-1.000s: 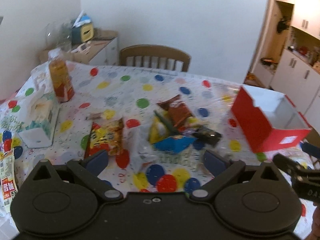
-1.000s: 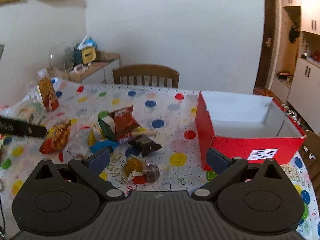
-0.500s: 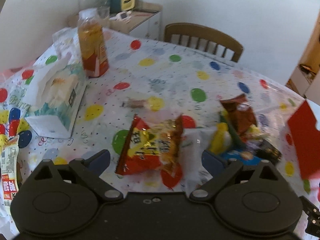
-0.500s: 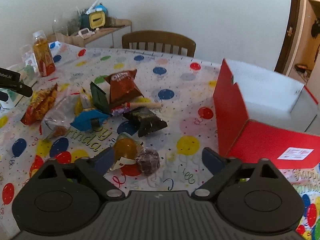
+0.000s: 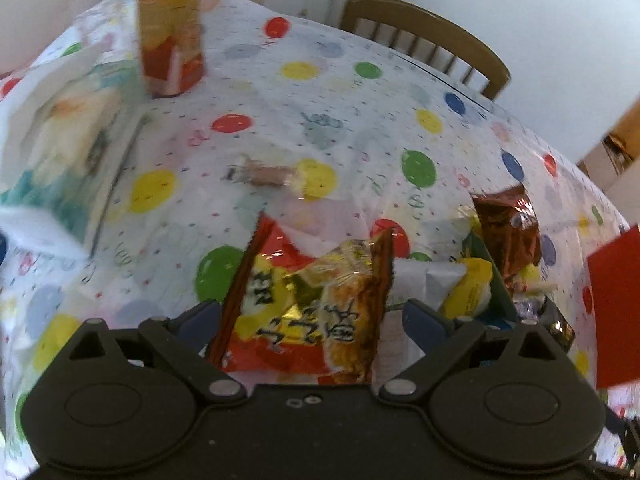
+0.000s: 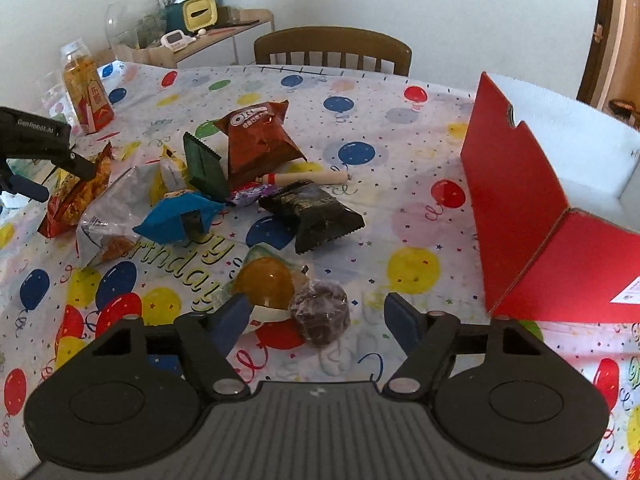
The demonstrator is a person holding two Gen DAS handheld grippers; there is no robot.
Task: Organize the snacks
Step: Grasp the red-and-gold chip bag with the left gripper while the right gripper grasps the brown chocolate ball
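A red and gold snack bag (image 5: 312, 304) lies between the open jaws of my left gripper (image 5: 310, 316); it also shows in the right wrist view (image 6: 76, 196). My right gripper (image 6: 318, 316) is open just above a dark round wrapped cake (image 6: 320, 312) and an orange jelly cup (image 6: 266, 282). A pile of snacks lies mid-table: a brown Oreo bag (image 6: 256, 140), a black packet (image 6: 316, 212), a blue packet (image 6: 180, 216) and a clear bag (image 6: 108, 216). The red box (image 6: 532, 216) stands open at the right.
A drink bottle (image 5: 170, 28) and a tissue box (image 5: 60, 148) stand at the left. A small wrapped candy (image 5: 264, 174) lies alone on the balloon tablecloth (image 5: 280, 120). A wooden chair (image 6: 332, 50) is at the far side.
My left gripper has come down and forward over the red and gold bag, which now lies between its jaws. My right gripper has dropped closer to the cake and jelly cup.
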